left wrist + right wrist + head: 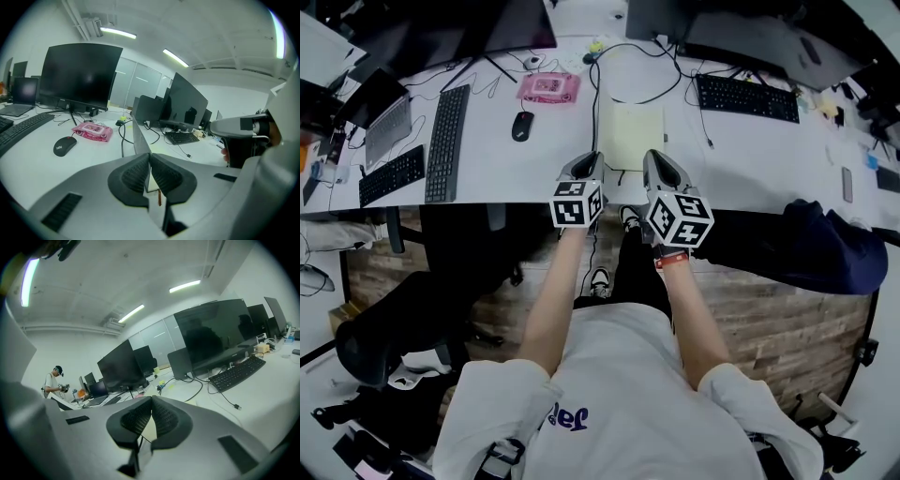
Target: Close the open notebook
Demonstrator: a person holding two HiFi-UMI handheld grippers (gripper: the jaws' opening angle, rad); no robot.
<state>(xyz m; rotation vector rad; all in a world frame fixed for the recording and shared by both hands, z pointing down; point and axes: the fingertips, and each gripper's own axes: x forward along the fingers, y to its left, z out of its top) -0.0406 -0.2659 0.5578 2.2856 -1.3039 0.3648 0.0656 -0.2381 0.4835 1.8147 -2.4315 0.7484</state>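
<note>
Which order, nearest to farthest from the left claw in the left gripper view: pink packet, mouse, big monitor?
1. Mouse, front left.
2. Pink packet, behind it, further right.
3. Big monitor, at the back.

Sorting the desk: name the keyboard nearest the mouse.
The long black keyboard just left of the mouse; the others lie farther off.

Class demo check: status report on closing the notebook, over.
Left gripper shut on notebook cover, cover raised on edge. Right gripper shut, nothing seen held. Notebook not yet closed. Black cable beside it, not blocking.
</note>
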